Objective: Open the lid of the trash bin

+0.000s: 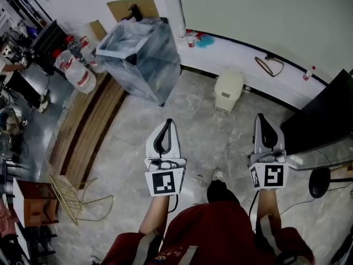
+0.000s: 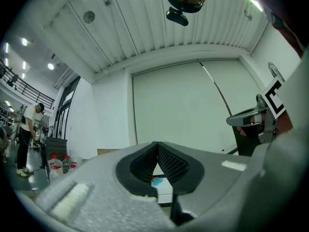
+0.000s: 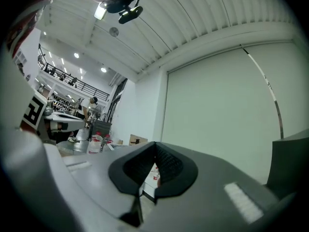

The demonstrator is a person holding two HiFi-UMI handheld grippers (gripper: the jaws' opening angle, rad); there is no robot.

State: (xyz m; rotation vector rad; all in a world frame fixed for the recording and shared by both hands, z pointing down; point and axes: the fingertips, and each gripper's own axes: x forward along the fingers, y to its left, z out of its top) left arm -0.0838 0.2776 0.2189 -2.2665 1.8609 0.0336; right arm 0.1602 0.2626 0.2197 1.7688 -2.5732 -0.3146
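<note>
Our left gripper (image 1: 167, 127) and right gripper (image 1: 260, 121) are shut and empty; poking the far cream trash bin (image 1: 229, 91) could topple it.

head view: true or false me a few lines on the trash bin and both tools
1. The small cream plastic trash bin has its lid down. True.
2. The left tool is clamped on that lid. False: its jaws are together on nothing, and it is well short of the bin.
3. The right tool has its jaws together and holds nothing. True.
4. The gold wire rack rests on top of the cream bin. False: it lies far from the bin, at the view's lower left.
</note>
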